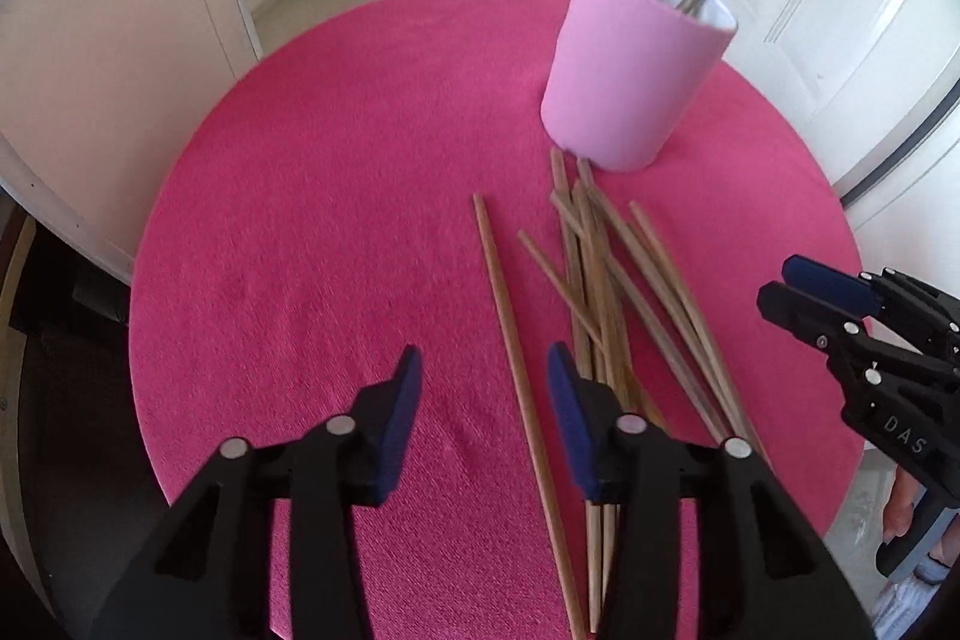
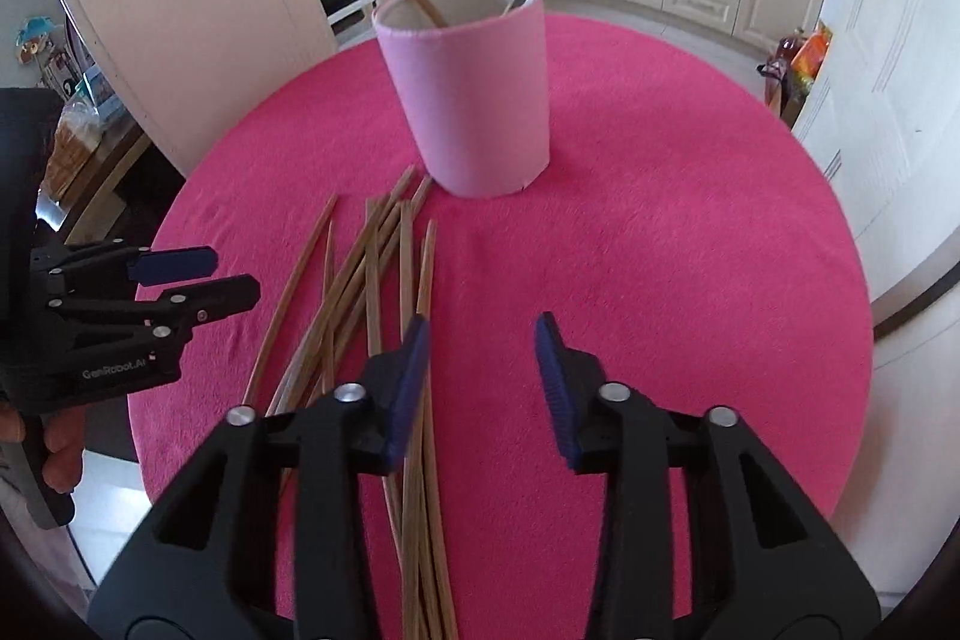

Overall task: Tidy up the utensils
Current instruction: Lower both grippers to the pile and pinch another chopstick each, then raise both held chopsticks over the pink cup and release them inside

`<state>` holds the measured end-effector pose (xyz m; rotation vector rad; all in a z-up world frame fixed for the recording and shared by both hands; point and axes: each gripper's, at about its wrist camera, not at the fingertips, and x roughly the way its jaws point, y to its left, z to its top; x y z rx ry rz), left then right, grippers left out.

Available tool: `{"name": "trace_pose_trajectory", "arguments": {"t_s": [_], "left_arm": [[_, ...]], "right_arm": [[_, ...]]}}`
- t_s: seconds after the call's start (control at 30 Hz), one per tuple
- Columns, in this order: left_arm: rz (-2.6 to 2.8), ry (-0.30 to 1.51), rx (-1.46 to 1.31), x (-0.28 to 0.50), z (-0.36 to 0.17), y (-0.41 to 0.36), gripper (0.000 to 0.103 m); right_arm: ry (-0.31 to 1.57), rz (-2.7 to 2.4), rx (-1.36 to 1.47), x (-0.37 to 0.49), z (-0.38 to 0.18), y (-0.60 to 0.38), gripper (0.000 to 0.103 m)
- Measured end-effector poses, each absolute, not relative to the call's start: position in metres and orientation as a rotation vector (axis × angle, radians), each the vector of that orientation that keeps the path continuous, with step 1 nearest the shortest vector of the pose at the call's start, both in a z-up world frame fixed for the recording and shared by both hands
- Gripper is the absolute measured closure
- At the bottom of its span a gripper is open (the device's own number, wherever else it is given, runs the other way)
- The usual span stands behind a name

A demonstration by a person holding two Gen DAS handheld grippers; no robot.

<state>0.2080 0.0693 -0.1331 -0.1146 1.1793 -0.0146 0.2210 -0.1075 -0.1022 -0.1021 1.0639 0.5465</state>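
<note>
Both the left gripper (image 1: 483, 361) and right gripper (image 2: 482, 328) hang with jaws apart, empty, over loose chopsticks (image 1: 591, 280) beside a pink cup (image 1: 630, 70) on the round pink table (image 1: 330, 220).

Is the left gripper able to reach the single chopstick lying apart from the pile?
Probably yes. The left gripper is open, the single chopstick lies between its fingers on the pink cloth, and nothing covers it.

Right gripper (image 2: 482, 334) open over chopsticks (image 2: 384, 274), pink holder (image 2: 474, 100) behind, left gripper (image 2: 231, 277) beside
</note>
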Motion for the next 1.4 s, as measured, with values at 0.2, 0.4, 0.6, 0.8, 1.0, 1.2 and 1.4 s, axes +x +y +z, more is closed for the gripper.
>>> {"name": "trace_pose_trajectory", "arguments": {"t_s": [0.2,0.4,0.6,0.8,1.0,1.2,1.4], "left_arm": [[0.006,1.194,-0.112,0.206,-0.142,0.064,0.064],[-0.005,1.212,-0.129,0.213,-0.147,0.061,0.072],[0.01,1.207,-0.106,0.22,-0.151,0.055,0.095],[0.01,1.184,-0.164,0.22,-0.147,0.066,0.098],[0.022,1.094,-0.19,0.206,-0.122,0.077,0.098],[0.004,0.874,-0.196,0.184,-0.082,0.078,0.098],[-0.053,0.595,-0.188,0.176,-0.039,0.07,0.098]], "right_arm": [[1.132,0.565,-0.139,0.218,-0.118,-0.09,0.071],[1.159,0.574,-0.148,0.22,-0.125,-0.077,0.087],[1.158,0.583,-0.142,0.222,-0.125,-0.079,0.095],[1.127,0.594,-0.102,0.222,-0.122,-0.088,0.096],[1.052,0.632,-0.045,0.217,-0.102,-0.096,0.096],[0.935,0.685,0.048,0.211,-0.069,-0.113,0.096],[0.824,0.708,0.141,0.212,-0.041,-0.125,0.096]]}}
